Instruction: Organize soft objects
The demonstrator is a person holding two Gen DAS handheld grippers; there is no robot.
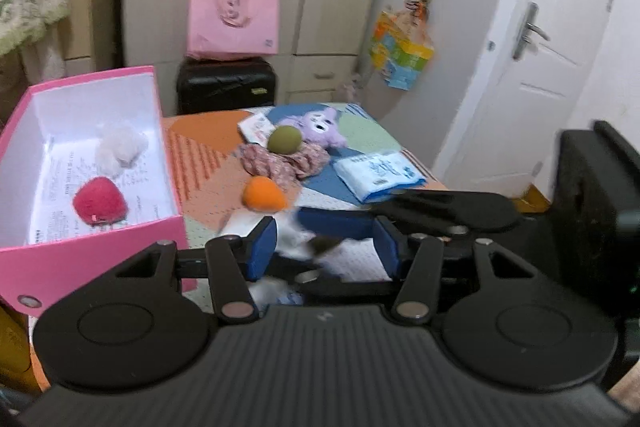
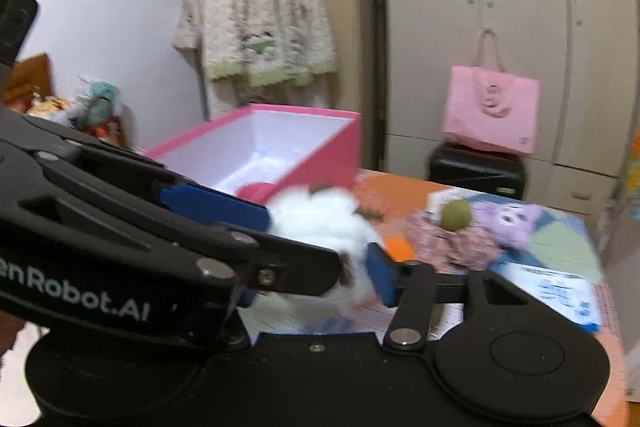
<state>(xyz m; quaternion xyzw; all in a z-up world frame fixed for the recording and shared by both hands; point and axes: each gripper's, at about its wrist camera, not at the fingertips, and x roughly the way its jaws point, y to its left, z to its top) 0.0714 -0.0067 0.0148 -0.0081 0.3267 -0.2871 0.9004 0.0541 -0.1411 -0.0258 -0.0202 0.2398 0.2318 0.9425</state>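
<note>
An open pink box (image 1: 100, 251) stands at the table's left and holds a red plush ball (image 1: 100, 206) and a white fluffy toy (image 1: 120, 147). An orange ball (image 1: 263, 194), a green ball (image 1: 284, 139), a floral cloth (image 1: 284, 163) and a purple plush (image 1: 322, 125) lie on the patchwork table. My left gripper (image 1: 324, 247) is open, its jaws on either side of a blurred white fluffy toy (image 1: 304, 247). In the right wrist view the white fluffy toy (image 2: 320, 223) sits between the left gripper's pad (image 2: 216, 205) and my right gripper's blue pad (image 2: 380, 279). The pink box (image 2: 320, 163) is behind it.
A blue-and-white tissue pack (image 1: 378, 175) lies at the table's right, a white packet (image 1: 256, 127) at the back. Beyond the table stand a black suitcase (image 1: 226, 85) with a pink bag (image 1: 234, 23), wardrobes and a white door (image 1: 532, 67). A fleece robe (image 2: 260, 27) hangs on a rack.
</note>
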